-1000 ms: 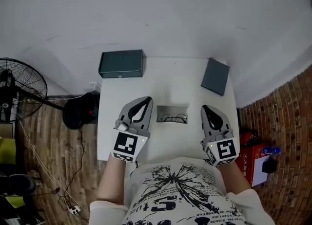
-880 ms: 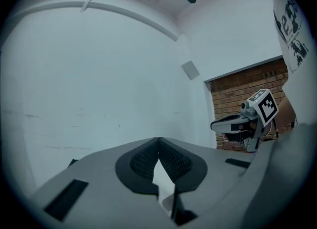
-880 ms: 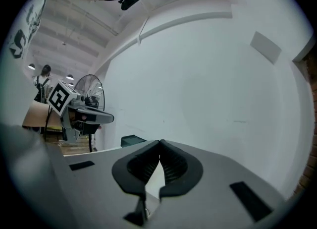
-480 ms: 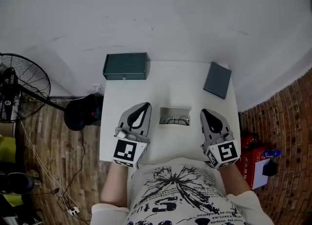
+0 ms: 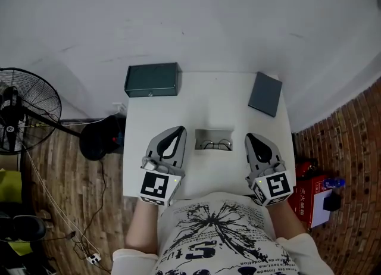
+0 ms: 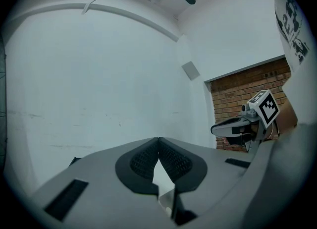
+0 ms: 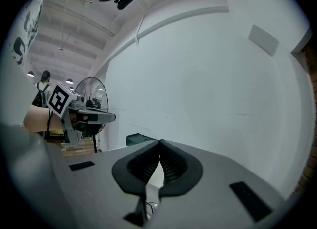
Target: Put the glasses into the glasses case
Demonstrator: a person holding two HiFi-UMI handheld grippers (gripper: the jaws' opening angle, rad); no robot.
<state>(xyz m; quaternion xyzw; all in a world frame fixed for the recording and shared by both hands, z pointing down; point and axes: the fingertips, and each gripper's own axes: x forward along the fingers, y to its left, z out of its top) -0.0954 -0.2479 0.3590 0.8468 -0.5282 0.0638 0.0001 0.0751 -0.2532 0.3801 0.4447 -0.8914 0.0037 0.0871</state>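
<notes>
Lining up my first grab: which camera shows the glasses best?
Head view: the glasses show whole, nothing covering them. Right gripper view shows only what looks like a sliver below its jaws; left gripper view shows none.

The white table (image 5: 205,104) holds a dark green box (image 5: 152,80), a flat dark block (image 5: 265,94) and a small grey tray (image 5: 214,131) (glasses (image 5: 215,144) lie inside).

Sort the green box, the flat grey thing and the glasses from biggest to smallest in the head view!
1. green box
2. flat grey thing, somewhat smaller
3. glasses, by far the smallest
All sit on one table, so nearness barely matters.
</notes>
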